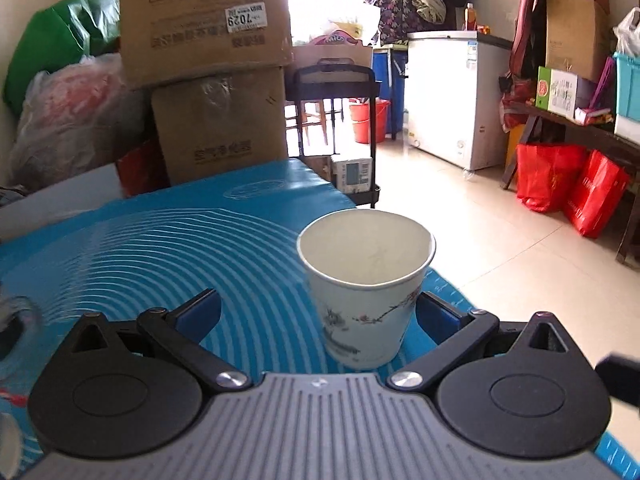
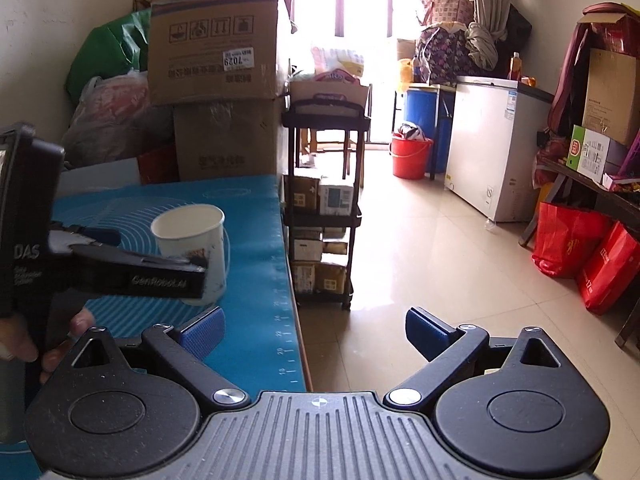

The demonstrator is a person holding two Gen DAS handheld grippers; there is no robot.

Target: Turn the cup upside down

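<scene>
A white paper cup [image 1: 366, 288] printed with a plum-blossom branch stands upright, mouth up, on the blue ringed mat [image 1: 168, 248] that covers the table [image 1: 48, 200]. In the left wrist view it sits at about 1 o'clock from the camera, between the fingers of the left gripper [image 1: 318, 312]. The blue pad of the right-hand finger [image 1: 434, 318] lies against or just beside the cup's lower wall, while the left-hand finger [image 1: 200, 312] stands well apart from it, so the fingers are spread wide and grasp nothing.

In the right wrist view the same cup [image 2: 192, 240] shows at 10 o'clock, near the mat's right edge, partly hidden by the black body of the left gripper [image 2: 120, 272]. The right gripper [image 2: 316, 332] hangs over the table's edge, part above the mat and part above the tiled floor [image 2: 440, 272], its fingers released and bare. A black shelf cart [image 2: 324, 200] stands just beside the table.
</scene>
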